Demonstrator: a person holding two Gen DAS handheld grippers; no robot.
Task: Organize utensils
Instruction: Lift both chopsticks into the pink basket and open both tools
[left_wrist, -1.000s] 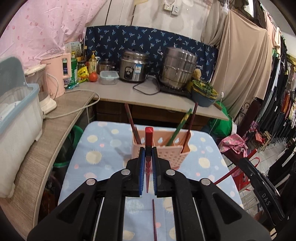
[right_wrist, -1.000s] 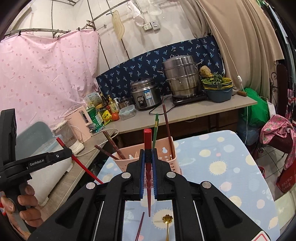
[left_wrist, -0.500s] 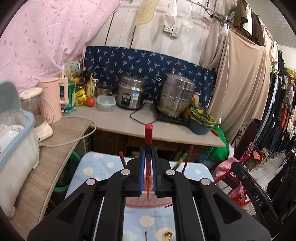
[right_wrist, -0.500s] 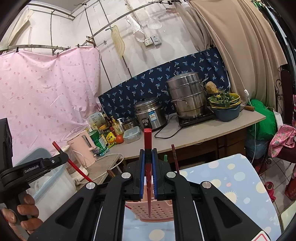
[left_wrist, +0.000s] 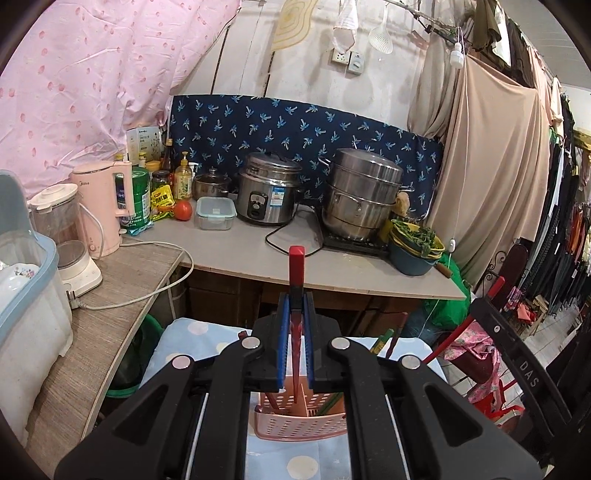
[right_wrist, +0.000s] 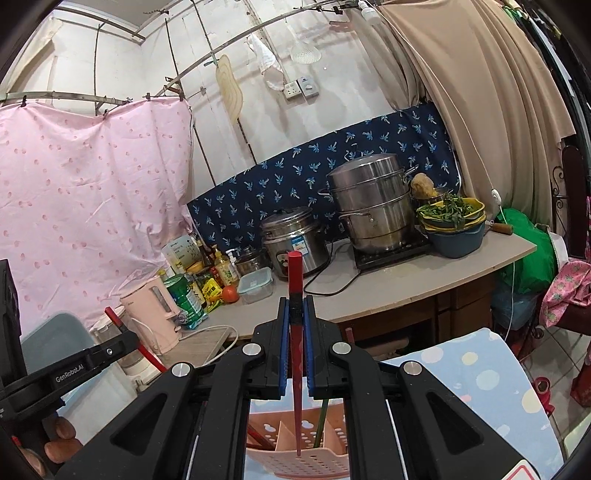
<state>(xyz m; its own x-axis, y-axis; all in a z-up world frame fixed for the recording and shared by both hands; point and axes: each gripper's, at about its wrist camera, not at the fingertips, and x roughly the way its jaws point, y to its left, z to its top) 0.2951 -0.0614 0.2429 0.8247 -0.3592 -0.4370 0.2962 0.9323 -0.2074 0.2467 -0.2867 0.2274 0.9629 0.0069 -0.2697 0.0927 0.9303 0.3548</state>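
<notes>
My left gripper (left_wrist: 295, 306) is shut on a red chopstick (left_wrist: 296, 266), held upright with its tip over the pink perforated utensil basket (left_wrist: 299, 424). My right gripper (right_wrist: 295, 310) is shut on another red chopstick (right_wrist: 295, 273), its tip down inside the same basket (right_wrist: 299, 458). The basket stands on the blue dotted tablecloth (right_wrist: 480, 369) and holds a green chopstick (right_wrist: 320, 421) and brown ones. The left gripper with its chopstick shows at the left of the right wrist view (right_wrist: 110, 349); the right gripper shows at the right of the left wrist view (left_wrist: 491, 321).
Behind the table runs a counter (left_wrist: 258, 254) with a rice cooker (left_wrist: 267, 199), a steel steamer pot (left_wrist: 360, 195), a bowl of greens (left_wrist: 415, 247), a pink kettle (left_wrist: 107, 210) and a blender (left_wrist: 66, 240). A plastic bin (left_wrist: 22, 295) sits at left.
Both grippers have risen and tipped up over the basket, each still holding its chopstick. The basket has dropped low in both views, directly under the chopstick tips.
</notes>
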